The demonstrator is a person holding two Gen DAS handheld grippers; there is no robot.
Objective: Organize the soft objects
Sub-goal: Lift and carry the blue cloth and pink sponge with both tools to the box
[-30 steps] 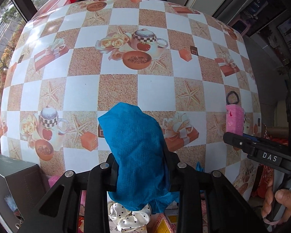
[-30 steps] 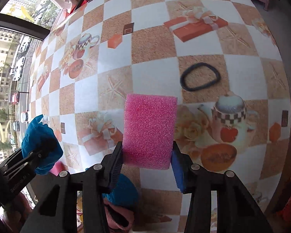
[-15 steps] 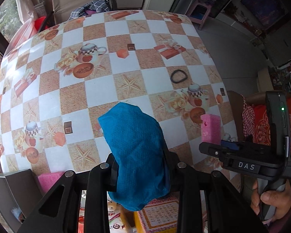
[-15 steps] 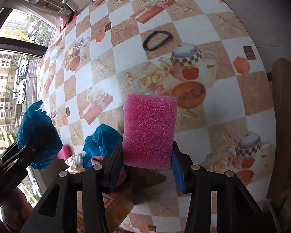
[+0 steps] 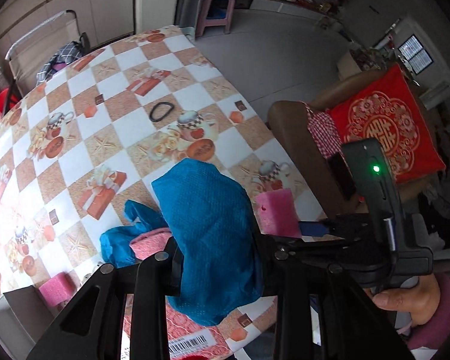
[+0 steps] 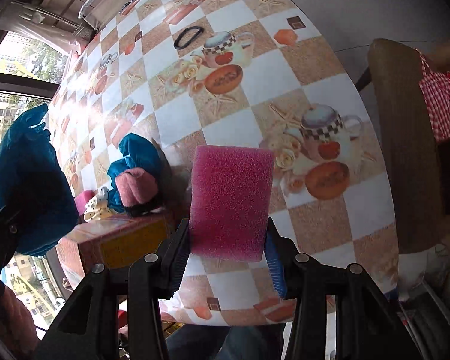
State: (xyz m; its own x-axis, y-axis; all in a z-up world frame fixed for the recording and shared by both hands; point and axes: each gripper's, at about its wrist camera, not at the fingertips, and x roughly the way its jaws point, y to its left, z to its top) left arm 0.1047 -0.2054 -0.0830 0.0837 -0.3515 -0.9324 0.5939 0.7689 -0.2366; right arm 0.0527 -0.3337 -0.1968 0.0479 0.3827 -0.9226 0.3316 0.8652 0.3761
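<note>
I hold my left tool (image 5: 216, 258) clamped on the blue cloth (image 5: 208, 231) and my right tool (image 6: 228, 249) clamped on the pink sponge (image 6: 231, 201), both lifted off the tabletop (image 6: 255, 75) above the box (image 6: 120, 237) heaped with soft things, probably for dropping in.

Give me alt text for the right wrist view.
The right gripper clamps a pink rectangular foam sponge above the checkered tablecloth. At left, the left gripper holds a teal cloth.
</note>
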